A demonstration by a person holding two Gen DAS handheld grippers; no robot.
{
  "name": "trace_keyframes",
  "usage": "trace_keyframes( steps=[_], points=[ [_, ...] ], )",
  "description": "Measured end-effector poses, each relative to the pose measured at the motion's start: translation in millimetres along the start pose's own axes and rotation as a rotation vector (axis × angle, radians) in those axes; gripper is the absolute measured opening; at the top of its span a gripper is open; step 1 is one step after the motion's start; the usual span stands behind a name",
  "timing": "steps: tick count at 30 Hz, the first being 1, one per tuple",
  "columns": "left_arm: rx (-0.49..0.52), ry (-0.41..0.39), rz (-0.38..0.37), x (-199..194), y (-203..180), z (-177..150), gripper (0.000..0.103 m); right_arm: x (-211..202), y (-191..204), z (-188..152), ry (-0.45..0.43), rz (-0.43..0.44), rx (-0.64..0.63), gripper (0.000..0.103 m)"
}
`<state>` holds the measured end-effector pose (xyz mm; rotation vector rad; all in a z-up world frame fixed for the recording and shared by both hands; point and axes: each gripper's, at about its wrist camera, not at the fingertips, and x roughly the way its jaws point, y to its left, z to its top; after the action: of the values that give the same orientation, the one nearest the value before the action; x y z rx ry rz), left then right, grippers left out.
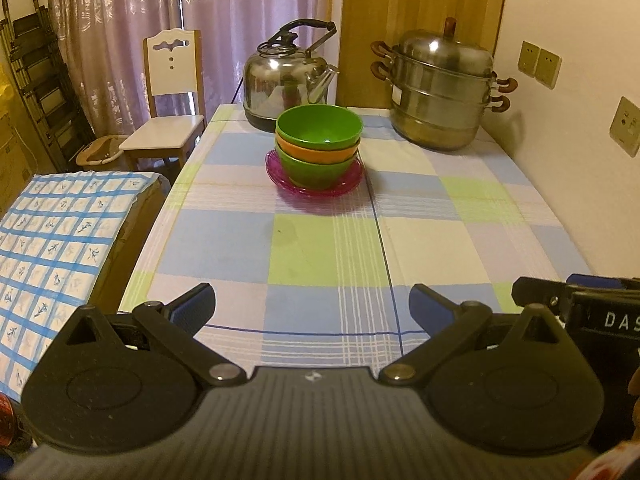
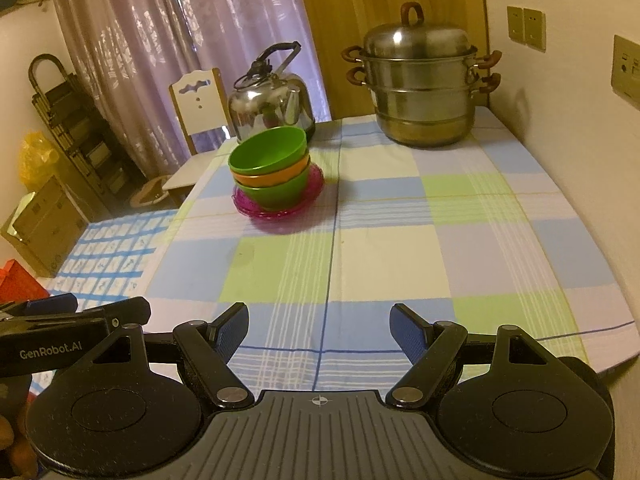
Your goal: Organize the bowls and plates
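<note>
Left gripper (image 1: 311,306), seen from its own camera, has its two blue-padded fingers (image 1: 192,307) spread wide with nothing between them. It hangs over the near edge of the surface (image 1: 420,248), which wears a checked cloth in blue, green and white. Three round plastic bowls (image 1: 319,144) sit one inside the other, green on top, orange in the middle, green at the bottom. They stand on a stack of see-through pink plastic plates (image 1: 352,182), toward the far edge, a bit left of the middle. Just behind them is a shiny steel kettle with a black handle (image 1: 286,76). A big steel steamer pot with a lid (image 1: 440,88) stands in the far right corner. Part of the right gripper (image 1: 576,300) peeks in at the right.

From the right camera, that gripper (image 2: 319,330) is open wide too, holding nothing, over the near edge. The bowls (image 2: 270,168) on the pink plates (image 2: 308,196) sit near the far left edge, just in front of the kettle (image 2: 272,100). The steamer pot (image 2: 424,88) is at the far edge. A white wooden chair (image 2: 198,100) stands past the left side.
</note>
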<state>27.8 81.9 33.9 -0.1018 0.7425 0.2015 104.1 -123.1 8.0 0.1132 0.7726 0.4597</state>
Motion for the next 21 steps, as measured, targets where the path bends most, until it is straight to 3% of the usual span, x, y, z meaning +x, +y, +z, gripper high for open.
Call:
trace_keyframes(
  steps=[21],
  points=[
    [-0.003, 0.006, -0.005, 5.2, -1.7, -6.3, 0.103, 1.0, -3.1, -7.2, 0.001, -0.015, -0.011, 0.077]
  ],
)
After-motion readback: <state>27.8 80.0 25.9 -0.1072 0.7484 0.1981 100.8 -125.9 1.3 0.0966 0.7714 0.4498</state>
